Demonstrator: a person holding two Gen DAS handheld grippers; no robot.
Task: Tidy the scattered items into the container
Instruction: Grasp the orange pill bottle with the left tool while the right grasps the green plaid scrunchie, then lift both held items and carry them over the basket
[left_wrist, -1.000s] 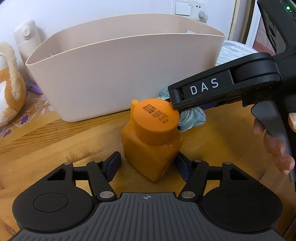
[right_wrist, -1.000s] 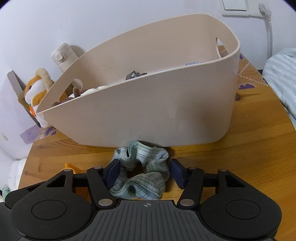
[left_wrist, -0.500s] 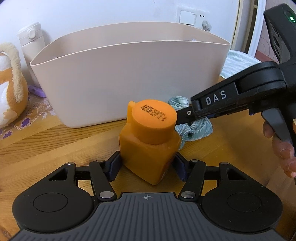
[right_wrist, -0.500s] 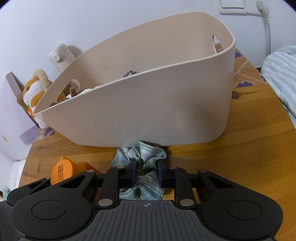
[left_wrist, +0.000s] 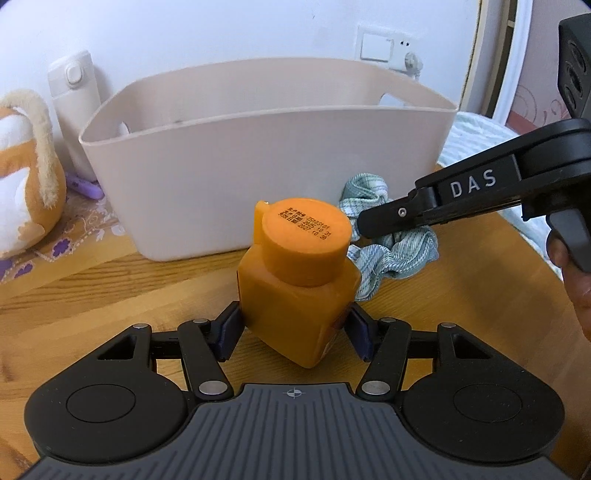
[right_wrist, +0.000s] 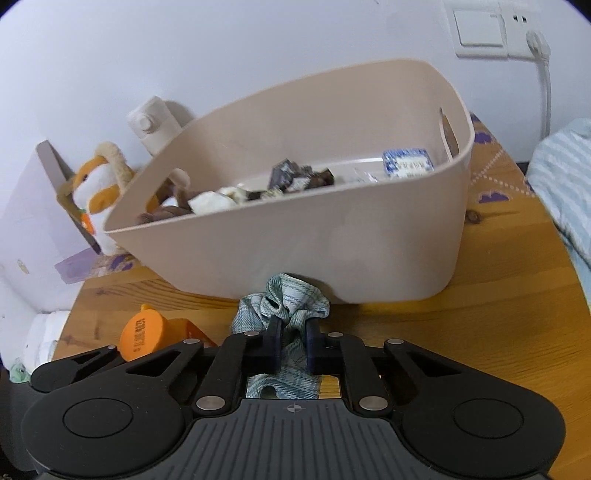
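An orange bottle (left_wrist: 295, 295) with a round orange cap stands tilted on the wooden table, and my left gripper (left_wrist: 293, 328) is shut on its body. It also shows in the right wrist view (right_wrist: 147, 332). My right gripper (right_wrist: 291, 334) is shut on a green-white checked scrunchie (right_wrist: 284, 306), which hangs lifted off the table in the left wrist view (left_wrist: 399, 243). The beige container (left_wrist: 266, 162) stands just behind both; in the right wrist view (right_wrist: 332, 240) it holds several small items.
A plush toy (left_wrist: 26, 177) and a white flask (left_wrist: 77, 110) stand left of the container. A purple item (left_wrist: 83, 186) lies by the flask. A striped cloth (right_wrist: 561, 199) lies at the right table edge. A wall socket (right_wrist: 484, 29) is behind.
My right gripper has shut on the scrunchie and raised it. My left gripper has shut on the orange bottle. Both cameras sit higher, showing the container's inside.
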